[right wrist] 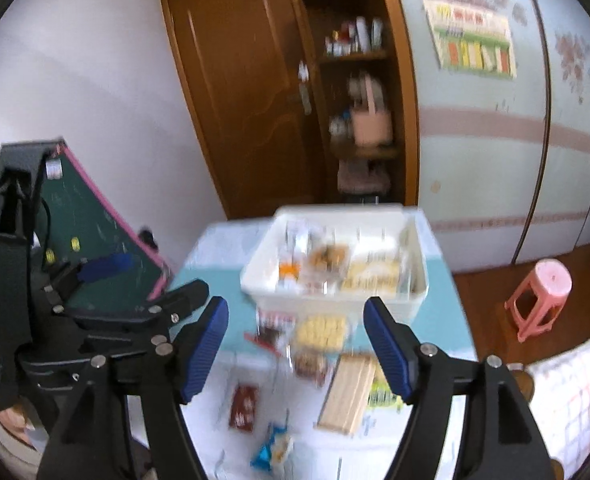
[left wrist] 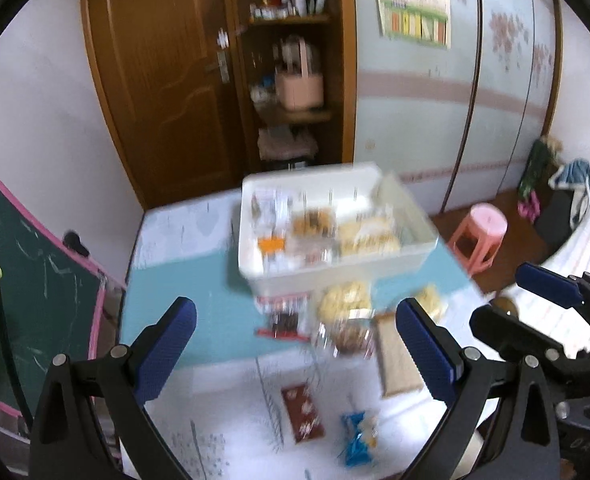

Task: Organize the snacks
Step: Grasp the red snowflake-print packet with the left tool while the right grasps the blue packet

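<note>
1. Two hand-held grippers hang over a table (left wrist: 183,320) where snacks are being sorted into a white bin (left wrist: 335,276) at the far end, the whole scene smeared by blur.
2. The bin already holds several packets: pale wrappers at its left, a brown snack pack in the middle, yellow cakes (left wrist: 369,236) at its right.
3. The job looks partly done, since more snacks lie loose on the table just in front of the bin: a round yellow pack (right wrist: 321,332), a dark-and-red packet (left wrist: 283,322), a brownish pack (right wrist: 311,364), and a long tan wafer pack (right wrist: 349,390).
4. Nearer the camera sit a dark red packet (left wrist: 303,412) and a blue packet (left wrist: 358,438), well apart from the bin.
5. The left gripper (left wrist: 295,352) has its blue fingers spread wide and holds nothing.
6. The right gripper (right wrist: 297,350) also stands with fingers parted and empty, the loose snacks showing through the gap beyond them.
7. Judged from this, roughly half the snacks remain to be lifted into the bin.
</note>
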### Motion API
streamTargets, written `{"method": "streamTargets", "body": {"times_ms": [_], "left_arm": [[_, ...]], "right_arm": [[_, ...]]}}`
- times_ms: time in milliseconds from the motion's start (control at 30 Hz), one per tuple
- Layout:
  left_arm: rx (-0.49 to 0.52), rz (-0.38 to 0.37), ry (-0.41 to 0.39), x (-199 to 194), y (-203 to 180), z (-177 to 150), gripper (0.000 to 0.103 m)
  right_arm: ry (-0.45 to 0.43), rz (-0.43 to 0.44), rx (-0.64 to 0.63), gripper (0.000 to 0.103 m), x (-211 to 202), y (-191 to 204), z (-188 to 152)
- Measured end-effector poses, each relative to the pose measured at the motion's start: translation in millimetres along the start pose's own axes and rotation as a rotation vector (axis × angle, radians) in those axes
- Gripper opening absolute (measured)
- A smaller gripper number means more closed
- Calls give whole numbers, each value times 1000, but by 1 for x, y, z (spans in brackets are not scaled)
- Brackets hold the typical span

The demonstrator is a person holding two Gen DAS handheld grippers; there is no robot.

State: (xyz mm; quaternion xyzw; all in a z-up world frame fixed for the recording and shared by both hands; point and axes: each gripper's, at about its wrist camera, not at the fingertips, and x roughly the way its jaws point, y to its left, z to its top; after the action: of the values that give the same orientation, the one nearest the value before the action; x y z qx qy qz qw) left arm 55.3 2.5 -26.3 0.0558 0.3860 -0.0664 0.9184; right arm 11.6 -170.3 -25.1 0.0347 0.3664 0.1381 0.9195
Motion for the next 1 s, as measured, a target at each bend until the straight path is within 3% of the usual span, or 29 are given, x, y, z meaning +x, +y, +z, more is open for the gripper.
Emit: {"method": "streamTargets", "body": {"times_ms": [167,400,533,633,733,800,867,933,1000], "left_arm": [[-23,-1,166,61,11,-46,100],[-52,29,382,140,23,-100,99],[-84,11,449,162,29,-117,99],[-97,-2,476,170,31,-124,99],[-103,-10,492,176,31,-128,99],[-105,-19,500,180,30,-132,99],[-105,-31,506,183,29,-135,99],[-95,-47,518,187,28,-137,95],[-81,-49,534,190,23,-143,83]], "right_arm": [[201,-9,-16,71,57,-2,-46],[520,62,-43,71,135,9,-113],[627,133,-58,70,150,20,-137],[660,115,-106,70,157,28,-143],[673,77,-140,59,162,33,-147],[669,40,-153,36,161,32,-147],[669,39,-130,30,160,28,-147],[664,55,-91,28,159,21,-149],[659,64,-67,27,157,17,-151]]}}
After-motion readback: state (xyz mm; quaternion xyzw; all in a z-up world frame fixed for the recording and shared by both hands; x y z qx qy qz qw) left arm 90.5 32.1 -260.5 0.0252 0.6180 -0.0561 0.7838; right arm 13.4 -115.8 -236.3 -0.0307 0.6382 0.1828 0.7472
